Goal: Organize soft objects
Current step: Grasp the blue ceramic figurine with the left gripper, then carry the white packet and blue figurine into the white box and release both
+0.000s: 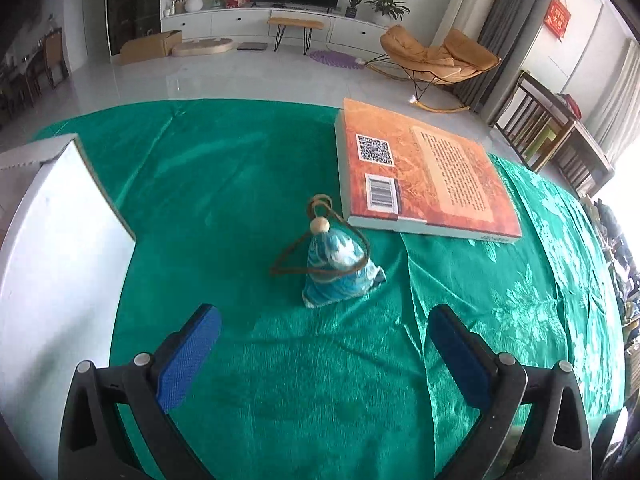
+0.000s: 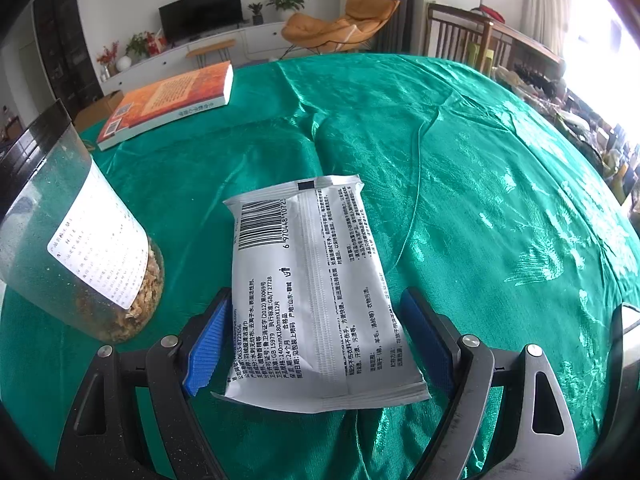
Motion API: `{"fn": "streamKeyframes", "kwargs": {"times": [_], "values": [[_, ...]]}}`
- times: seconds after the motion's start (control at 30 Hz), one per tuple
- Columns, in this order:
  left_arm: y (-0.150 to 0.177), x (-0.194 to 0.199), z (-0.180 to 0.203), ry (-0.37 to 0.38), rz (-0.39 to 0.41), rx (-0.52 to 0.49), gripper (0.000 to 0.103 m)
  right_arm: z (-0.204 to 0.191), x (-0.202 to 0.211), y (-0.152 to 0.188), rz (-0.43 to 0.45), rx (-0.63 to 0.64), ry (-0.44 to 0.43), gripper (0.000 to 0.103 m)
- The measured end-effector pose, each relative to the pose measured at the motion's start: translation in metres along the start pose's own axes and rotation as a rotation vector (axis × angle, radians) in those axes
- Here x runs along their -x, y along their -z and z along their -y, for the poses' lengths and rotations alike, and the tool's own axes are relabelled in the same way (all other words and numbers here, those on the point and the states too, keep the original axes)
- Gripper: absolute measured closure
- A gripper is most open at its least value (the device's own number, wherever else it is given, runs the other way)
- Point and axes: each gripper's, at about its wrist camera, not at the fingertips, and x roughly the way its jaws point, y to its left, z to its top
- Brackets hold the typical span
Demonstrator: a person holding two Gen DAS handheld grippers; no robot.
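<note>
A small blue-and-white cloth sachet (image 1: 340, 270) with a wooden bead and a brown cord loop stands on the green tablecloth (image 1: 224, 184). My left gripper (image 1: 324, 332) is open just short of it, with nothing between its blue pads. In the right wrist view a silver soft packet (image 2: 316, 280) printed with a barcode and text lies lengthways between the fingers of my right gripper (image 2: 316, 332). Both blue pads touch its sides, so the gripper is shut on it. The packet's far end rests on the cloth.
An orange book (image 1: 424, 176) lies flat behind the sachet and shows far left in the right wrist view (image 2: 168, 104). A white box (image 1: 52, 240) stands to the left. A clear jar (image 2: 76, 248) with a black lid leans beside the packet.
</note>
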Motion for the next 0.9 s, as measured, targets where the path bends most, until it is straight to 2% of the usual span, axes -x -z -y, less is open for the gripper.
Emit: {"fn": "streamKeyframes", "kwargs": {"times": [0.13,0.17,0.2,0.23,0.27,0.4,0.47,0.53,0.67,0.8,0.9], "values": [[-0.018,-0.03,0.013,-0.059,-0.003,-0.032,0.001,0.001,0.0,0.0,0.0,0.001,-0.008,0.017],[-0.018,-0.035,0.015,-0.073,-0.007,-0.047,0.009,0.001,0.0,0.0,0.001,0.0,-0.011,0.017],[-0.017,-0.037,0.015,-0.073,-0.007,-0.059,0.04,0.002,0.0,0.0,0.002,-0.002,-0.013,0.017],[-0.015,-0.04,0.013,-0.057,-0.022,-0.065,0.059,0.002,0.001,0.0,0.003,-0.004,-0.016,0.017],[-0.014,-0.04,0.011,-0.042,-0.032,-0.064,0.064,0.003,0.001,0.0,0.003,-0.004,-0.017,0.017],[-0.007,-0.014,-0.001,0.005,0.011,-0.065,0.064,0.001,0.0,-0.001,-0.005,0.009,-0.018,0.017],[-0.001,0.005,-0.005,0.054,0.01,-0.069,0.064,0.007,0.001,-0.003,-0.008,-0.009,-0.061,0.021],[0.004,0.029,-0.007,0.101,0.009,-0.09,0.064,0.015,0.002,-0.007,-0.031,-0.02,-0.094,0.031],[0.021,0.088,-0.008,0.205,0.028,-0.13,0.064,0.043,0.008,-0.02,-0.087,-0.14,-0.242,0.033],[0.039,0.159,-0.026,0.296,0.064,-0.134,0.064,0.058,0.043,-0.029,-0.053,-0.2,-0.287,0.033],[0.058,0.215,-0.06,0.315,0.098,-0.116,0.064,0.044,0.087,-0.037,-0.009,-0.165,-0.324,0.033]]}}
